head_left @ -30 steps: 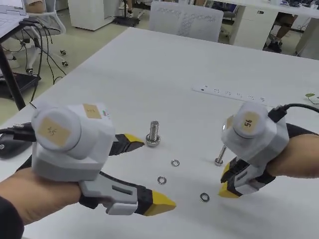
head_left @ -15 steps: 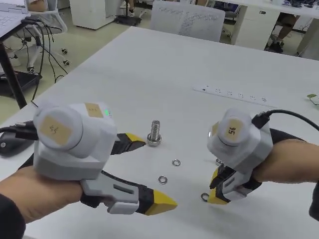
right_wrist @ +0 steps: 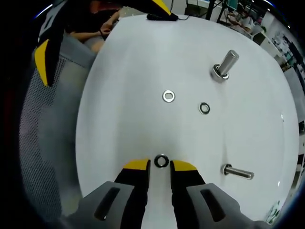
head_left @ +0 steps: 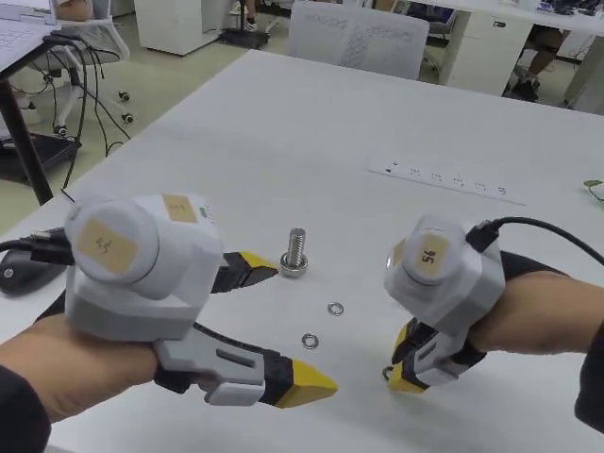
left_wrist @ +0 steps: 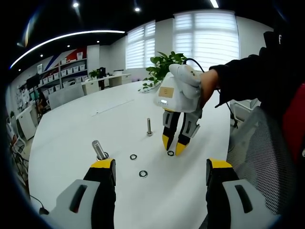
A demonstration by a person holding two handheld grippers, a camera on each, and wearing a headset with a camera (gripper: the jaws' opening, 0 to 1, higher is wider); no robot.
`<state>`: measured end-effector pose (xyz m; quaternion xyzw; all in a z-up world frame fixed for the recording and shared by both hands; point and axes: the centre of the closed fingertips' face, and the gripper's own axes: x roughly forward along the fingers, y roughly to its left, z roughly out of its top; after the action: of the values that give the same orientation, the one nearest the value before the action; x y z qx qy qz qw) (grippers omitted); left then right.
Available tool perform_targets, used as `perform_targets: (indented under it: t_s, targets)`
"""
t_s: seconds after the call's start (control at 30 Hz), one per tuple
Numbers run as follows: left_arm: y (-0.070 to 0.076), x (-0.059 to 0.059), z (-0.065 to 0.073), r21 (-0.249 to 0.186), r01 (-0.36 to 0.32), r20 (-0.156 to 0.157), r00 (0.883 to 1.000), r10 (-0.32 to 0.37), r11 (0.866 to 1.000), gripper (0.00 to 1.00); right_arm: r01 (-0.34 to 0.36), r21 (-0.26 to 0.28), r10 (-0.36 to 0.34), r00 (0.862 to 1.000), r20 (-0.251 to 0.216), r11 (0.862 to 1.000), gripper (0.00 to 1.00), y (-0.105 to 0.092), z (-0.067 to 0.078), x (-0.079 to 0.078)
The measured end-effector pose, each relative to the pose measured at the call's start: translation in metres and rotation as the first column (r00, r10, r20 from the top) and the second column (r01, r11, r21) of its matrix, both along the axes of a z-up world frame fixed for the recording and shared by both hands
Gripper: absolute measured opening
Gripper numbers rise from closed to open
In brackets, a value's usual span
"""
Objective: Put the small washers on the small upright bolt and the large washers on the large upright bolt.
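The white table (head_left: pixel 311 123) and the loose parts on it lie as they did a second ago. The left gripper (head_left: pixel 288 326) still hovers low at the near edge, jaws wide apart and holding nothing. What has changed is the right gripper (head_left: pixel 401 377): it has swung in from beside the small bolt and come down over the nearest washer (right_wrist: pixel 161 161), so a pick-up looks about to begin. Its own view shows the jaws a narrow gap apart, with that washer flat on the table just ahead of the tips and not yet pinched. The large bolt (head_left: pixel 295 253) stands upright, well apart from it. The small bolt (right_wrist: pixel 237 171) stands just beside the right gripper, whose body hides it in the head view along with most of that washer. The two other washers (head_left: pixel 335 309) lie between the bolts, and which is small and which large is too fine to tell.
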<state>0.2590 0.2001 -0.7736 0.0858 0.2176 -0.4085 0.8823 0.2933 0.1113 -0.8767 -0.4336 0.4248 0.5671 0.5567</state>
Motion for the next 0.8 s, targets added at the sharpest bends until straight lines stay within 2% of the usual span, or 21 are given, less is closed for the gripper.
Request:
perform_targets:
  t_s: [0.8]
  targets:
    - [-0.0008, -0.0011, 0.0003, -0.001, 0.005, -0.003, 1.0, -0.005, 1.0, 0.77, -0.014, -0.02, 0.014, 1.0, 0.023, 1.0, 0.14, -0.0008, -0.0008, 0.0006]
